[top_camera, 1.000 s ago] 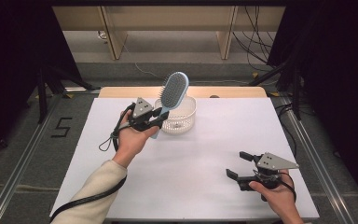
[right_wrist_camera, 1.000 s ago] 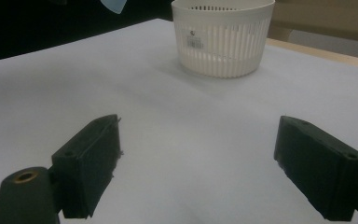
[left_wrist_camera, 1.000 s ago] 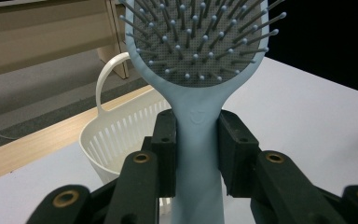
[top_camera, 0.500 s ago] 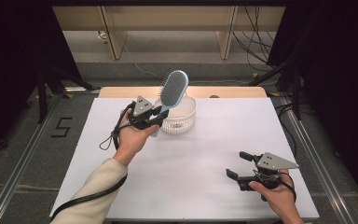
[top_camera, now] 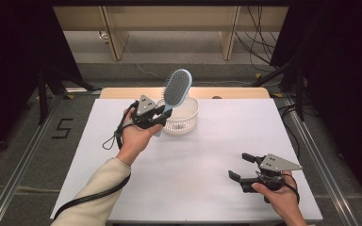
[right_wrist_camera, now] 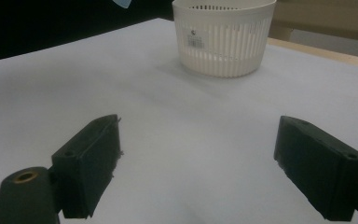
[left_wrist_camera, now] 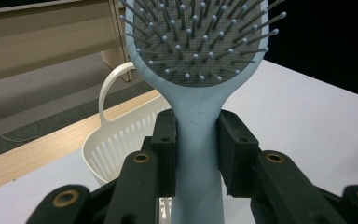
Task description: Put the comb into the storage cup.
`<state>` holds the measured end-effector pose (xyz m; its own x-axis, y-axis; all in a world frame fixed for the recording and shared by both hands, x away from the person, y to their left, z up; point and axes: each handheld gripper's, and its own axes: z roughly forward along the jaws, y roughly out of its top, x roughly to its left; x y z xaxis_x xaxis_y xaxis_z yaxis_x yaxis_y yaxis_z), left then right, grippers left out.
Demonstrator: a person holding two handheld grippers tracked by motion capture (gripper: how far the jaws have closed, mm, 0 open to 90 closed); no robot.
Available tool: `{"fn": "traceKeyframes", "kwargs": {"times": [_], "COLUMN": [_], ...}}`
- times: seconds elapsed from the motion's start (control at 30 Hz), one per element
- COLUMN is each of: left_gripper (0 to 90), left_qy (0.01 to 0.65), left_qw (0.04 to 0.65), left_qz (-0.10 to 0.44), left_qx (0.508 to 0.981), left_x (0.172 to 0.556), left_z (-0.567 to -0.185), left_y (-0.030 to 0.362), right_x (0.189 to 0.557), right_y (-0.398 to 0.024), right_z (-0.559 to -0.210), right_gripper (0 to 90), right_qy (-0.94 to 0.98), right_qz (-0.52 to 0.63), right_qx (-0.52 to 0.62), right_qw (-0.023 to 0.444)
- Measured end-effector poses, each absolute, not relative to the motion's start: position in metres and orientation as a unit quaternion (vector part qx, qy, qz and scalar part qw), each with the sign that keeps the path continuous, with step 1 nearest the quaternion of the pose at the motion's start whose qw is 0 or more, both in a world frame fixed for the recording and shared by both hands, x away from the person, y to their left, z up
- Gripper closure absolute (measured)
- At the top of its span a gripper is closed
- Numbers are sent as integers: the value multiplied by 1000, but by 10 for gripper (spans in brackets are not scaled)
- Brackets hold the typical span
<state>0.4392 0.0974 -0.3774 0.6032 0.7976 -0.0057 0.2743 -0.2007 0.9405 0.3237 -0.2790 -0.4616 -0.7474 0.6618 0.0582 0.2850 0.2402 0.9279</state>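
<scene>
Both grippers, left [top_camera: 158, 116] and right [top_camera: 239, 167], were black with brass-ringed screw holes. Grey triangular plates topped them. A cream sleeve [top_camera: 94, 195] showed lower left.

Hairbrush [top_camera: 176, 88]: pale blue, grey bristle pad. Basket [top_camera: 185, 123]: white, vertically slotted, small label. Table [top_camera: 193, 160]: white top, light wood far edge. Gripper jaws: black. Sleeve [top_camera: 94, 197]: cream.

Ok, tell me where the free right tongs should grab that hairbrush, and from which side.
Probably the hairbrush at the narrow neck just above the left tongs, which clamp the handle. Come from the flat sides: the handle is slim and upright, while the wide bristled head offers no even faces. The right tongs stand open.
</scene>
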Motion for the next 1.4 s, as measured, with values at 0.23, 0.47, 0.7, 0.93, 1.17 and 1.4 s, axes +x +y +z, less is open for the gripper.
{"fn": "traceKeyframes", "kwargs": {"times": [0.23, 0.47, 0.7, 0.93, 1.17, 1.4], "left_gripper": [699, 699, 699, 699, 699, 699], "left_qy": [365, 363, 364, 363, 366, 365], "left_qw": [517, 517, 519, 519, 520, 518], "left_qz": [255, 257, 254, 254, 254, 253], "left_qx": [731, 731, 730, 731, 729, 731], "left_x": [441, 443, 445, 446, 449, 450], "left_z": [-375, -373, -372, -371, -370, -370], "left_y": [95, 93, 92, 90, 89, 87], "right_x": [324, 324, 324, 324, 324, 324], "right_y": [-279, -279, -279, -279, -279, -279], "right_z": [-462, -462, -462, -462, -462, -462], "right_gripper": [154, 154, 154, 154, 154, 154], "right_qy": [768, 767, 767, 767, 767, 767], "right_qz": [534, 534, 534, 535, 535, 535], "right_qx": [308, 307, 308, 308, 307, 307], "right_qw": [176, 177, 177, 176, 177, 177]}}
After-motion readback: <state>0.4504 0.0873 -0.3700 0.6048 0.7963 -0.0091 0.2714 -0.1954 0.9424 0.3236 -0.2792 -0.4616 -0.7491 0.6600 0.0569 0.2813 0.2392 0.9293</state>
